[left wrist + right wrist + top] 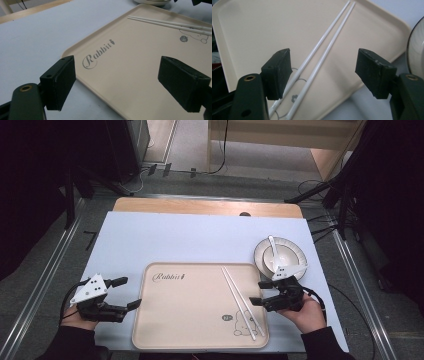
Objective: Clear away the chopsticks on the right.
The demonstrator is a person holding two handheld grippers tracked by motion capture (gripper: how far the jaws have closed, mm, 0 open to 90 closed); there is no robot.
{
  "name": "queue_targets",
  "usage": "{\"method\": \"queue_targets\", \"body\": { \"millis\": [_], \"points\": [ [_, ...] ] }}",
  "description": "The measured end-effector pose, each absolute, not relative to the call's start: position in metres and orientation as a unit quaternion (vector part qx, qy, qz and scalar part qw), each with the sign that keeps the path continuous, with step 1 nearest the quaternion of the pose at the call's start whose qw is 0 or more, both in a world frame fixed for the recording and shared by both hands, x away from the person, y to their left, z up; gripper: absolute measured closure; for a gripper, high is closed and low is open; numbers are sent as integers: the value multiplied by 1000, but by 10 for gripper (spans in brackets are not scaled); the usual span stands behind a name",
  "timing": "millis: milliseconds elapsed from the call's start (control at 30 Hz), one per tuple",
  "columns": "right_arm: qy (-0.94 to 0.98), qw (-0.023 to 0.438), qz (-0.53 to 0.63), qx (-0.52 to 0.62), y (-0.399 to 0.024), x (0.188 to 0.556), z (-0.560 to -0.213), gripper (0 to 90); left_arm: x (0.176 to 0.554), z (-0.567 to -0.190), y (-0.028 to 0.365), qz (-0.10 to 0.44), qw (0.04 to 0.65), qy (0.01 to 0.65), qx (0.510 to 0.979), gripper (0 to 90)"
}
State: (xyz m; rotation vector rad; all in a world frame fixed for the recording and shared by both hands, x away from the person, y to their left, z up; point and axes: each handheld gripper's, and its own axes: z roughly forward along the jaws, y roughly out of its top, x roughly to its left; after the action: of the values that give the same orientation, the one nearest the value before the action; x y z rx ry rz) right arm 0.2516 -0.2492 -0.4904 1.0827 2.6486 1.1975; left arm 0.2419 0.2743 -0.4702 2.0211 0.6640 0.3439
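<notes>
Hovering released beside the white plastic chopsticks [243,303] on the beige tray [190,320], the right claw [256,292] should withdraw gently; left claw [131,293] also gapes empty.

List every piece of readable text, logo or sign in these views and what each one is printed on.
"Rabbit", in grey script with a small carrot mark after it: on the beige tray, near one corner.
Small round grey badge beside the outline rabbit drawing on the tray: its characters are too small to read.
Faint marking near the end of one of the white chopsticks: too blurred to read.
</notes>
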Motion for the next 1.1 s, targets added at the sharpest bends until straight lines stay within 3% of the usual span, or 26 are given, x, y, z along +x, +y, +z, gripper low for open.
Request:
{"method": "queue_targets", "body": {
  "millis": [200,600,1100],
  "points": [
    [858,42,390,332,-269,252,-490,252,242,-470,274,140,473,271,827,152],
    [847,36,388,363,-300,250,-492,211,242,-470,273,140,470,271,828,152],
    [843,37,383,377,-308,249,-493,210,242,-471,273,140,470,270,829,152]
  ]
}}
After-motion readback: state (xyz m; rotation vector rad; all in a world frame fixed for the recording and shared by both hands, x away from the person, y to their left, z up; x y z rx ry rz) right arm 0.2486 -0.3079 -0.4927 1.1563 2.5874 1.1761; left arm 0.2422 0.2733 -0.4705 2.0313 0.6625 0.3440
